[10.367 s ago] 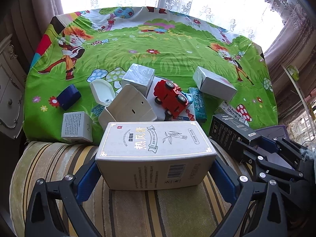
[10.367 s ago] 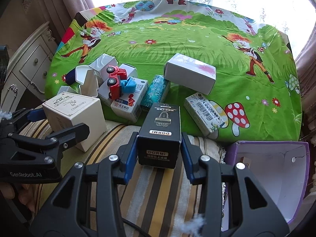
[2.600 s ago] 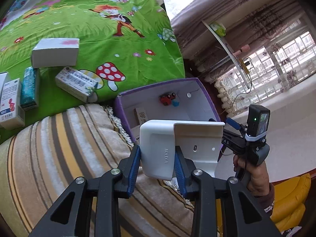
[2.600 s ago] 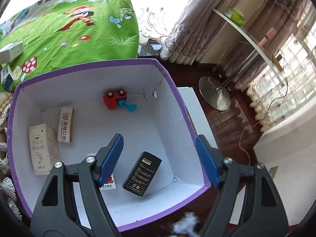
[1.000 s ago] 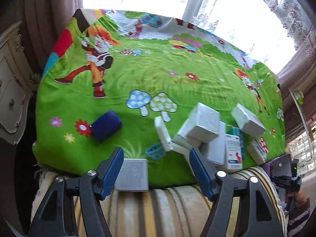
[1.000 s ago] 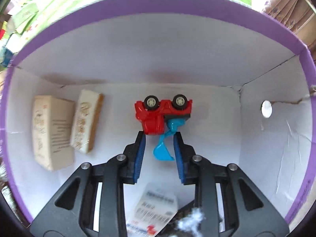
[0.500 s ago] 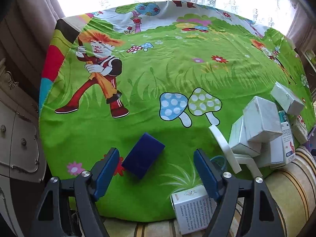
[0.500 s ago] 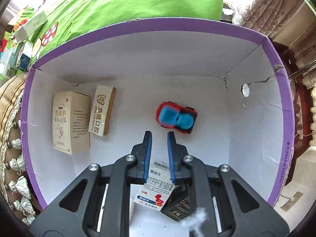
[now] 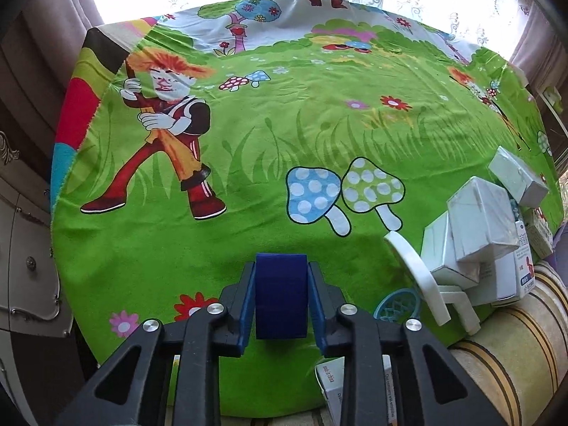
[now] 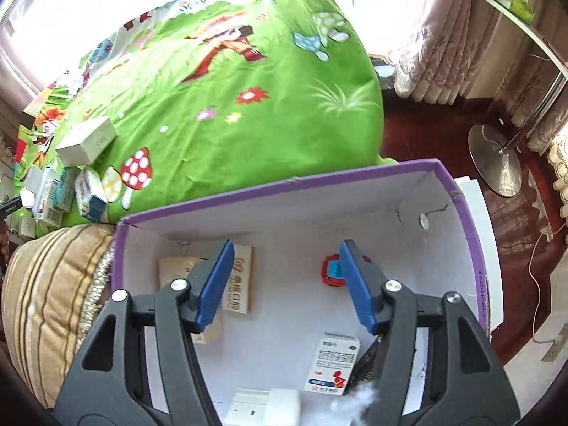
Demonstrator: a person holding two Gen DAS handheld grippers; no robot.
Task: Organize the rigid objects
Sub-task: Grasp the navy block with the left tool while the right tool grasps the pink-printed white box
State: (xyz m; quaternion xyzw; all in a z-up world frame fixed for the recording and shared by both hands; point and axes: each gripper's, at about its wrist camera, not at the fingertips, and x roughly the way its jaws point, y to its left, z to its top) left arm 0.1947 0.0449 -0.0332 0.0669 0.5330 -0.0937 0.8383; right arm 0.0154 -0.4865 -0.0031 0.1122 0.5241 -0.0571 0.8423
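My left gripper is shut on a dark blue box at the near edge of the green cartoon-print cloth. My right gripper is open and empty above the purple-rimmed white box. Inside that box lie a red and blue toy car, two beige cartons, a white medicine carton, a black box mostly hidden behind my right finger and a white plastic piece.
A pile of white boxes and a white plastic holder sit at the cloth's right edge, with a small carton below. A striped cushion lies beside the purple box. A floor lamp base stands on the wooden floor.
My left gripper moved in and closed on the dark blue box. My right gripper rose out of the purple box and opened wide; the toy car lies where it was dropped.
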